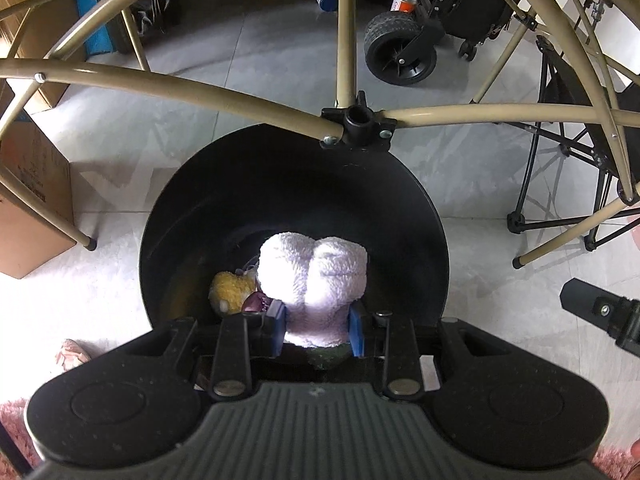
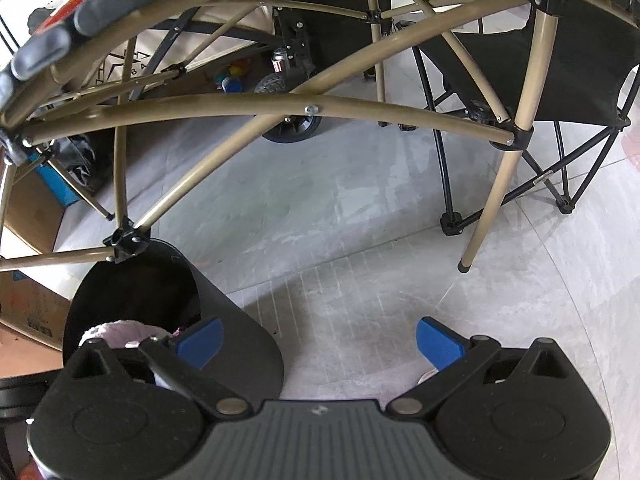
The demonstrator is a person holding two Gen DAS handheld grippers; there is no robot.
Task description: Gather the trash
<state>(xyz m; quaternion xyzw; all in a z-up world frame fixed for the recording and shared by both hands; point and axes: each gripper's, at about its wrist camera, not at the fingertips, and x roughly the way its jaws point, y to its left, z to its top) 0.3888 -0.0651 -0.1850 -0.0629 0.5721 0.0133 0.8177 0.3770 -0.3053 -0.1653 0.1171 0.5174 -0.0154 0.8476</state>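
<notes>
My left gripper (image 1: 319, 330) is shut on a pale lilac fluffy cloth wad (image 1: 316, 280) and holds it over the open mouth of a round black bin (image 1: 412, 184) on the floor. Inside the bin lie a yellow fluffy item (image 1: 230, 290) and a small maroon scrap (image 1: 256, 303). My right gripper (image 2: 318, 342) is open and empty above the pale floor, just right of the same bin (image 2: 236, 332). The lilac wad (image 2: 116, 332) shows at the bin's mouth in the right wrist view. The right gripper's black body (image 1: 600, 312) shows at the right edge of the left wrist view.
A tan metal table frame (image 1: 248, 96) arches right above the bin, with a black joint (image 1: 360, 126) over the rim. Cardboard boxes (image 1: 28, 208) stand left. A black folding chair (image 2: 520, 80), a wheeled cart (image 1: 400, 50), cans and a pink scrap (image 1: 72, 354) are around.
</notes>
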